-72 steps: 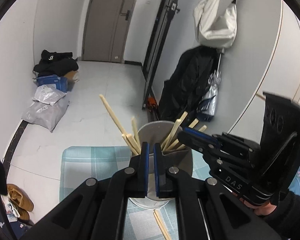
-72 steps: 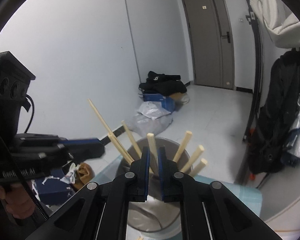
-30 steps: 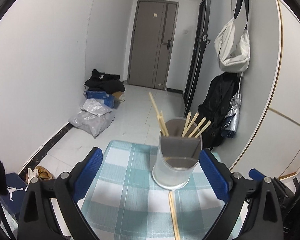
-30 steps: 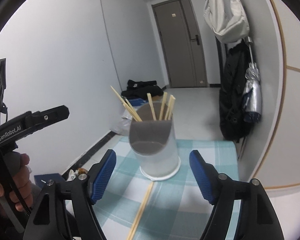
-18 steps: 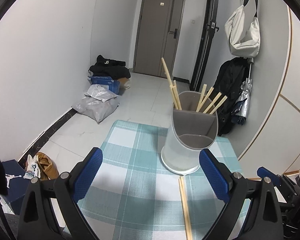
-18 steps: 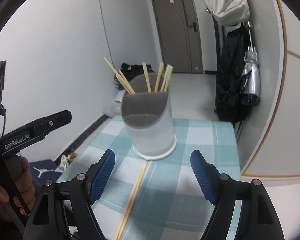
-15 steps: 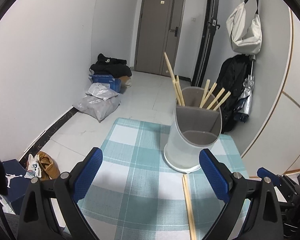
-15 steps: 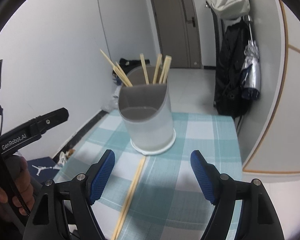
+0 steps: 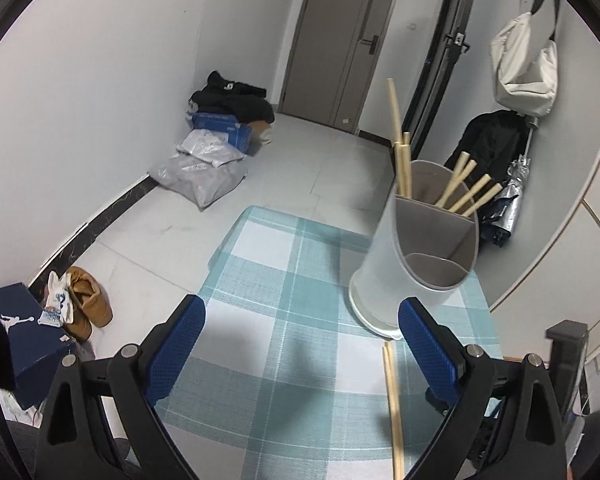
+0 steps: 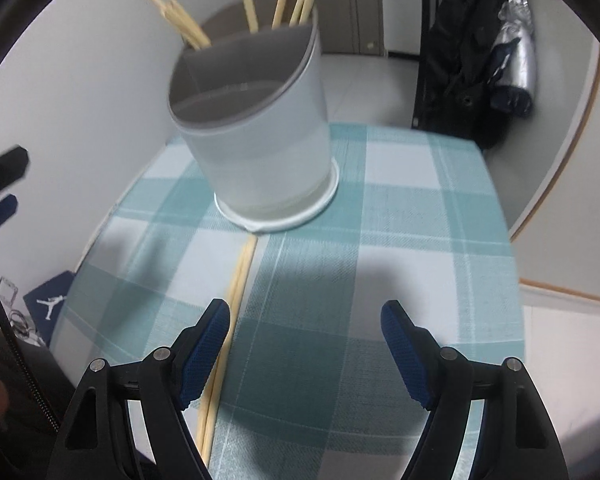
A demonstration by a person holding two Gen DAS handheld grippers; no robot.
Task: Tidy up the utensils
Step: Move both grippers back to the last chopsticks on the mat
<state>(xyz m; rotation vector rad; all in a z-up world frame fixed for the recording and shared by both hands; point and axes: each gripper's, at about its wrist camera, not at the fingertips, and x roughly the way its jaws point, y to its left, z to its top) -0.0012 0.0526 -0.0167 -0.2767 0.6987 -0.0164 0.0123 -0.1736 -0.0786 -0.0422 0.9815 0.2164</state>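
Left wrist: one holder [image 9: 404, 264], two loose chopsticks [image 9: 392, 392]

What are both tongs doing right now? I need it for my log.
Left tongs: open, holding nothing.
Right tongs: open, holding nothing, poised over the pale wooden chopsticks on the cloth.

white walls and a pale tiled floor [image 9: 308, 168] fill the room, with a grey door [image 9: 336, 44] at the top middle of the frame. at the left wall lie a black heap of clothes [image 9: 232, 98], a blue box [image 9: 220, 126] and grey bags [image 9: 200, 168], and brown shoes [image 9: 86, 306] sit at lower left. a white bag [image 9: 526, 72] hangs at upper right above a black coat [image 9: 488, 140], and a table with a blue checked cloth [image 9: 284, 280] is at the bottom.
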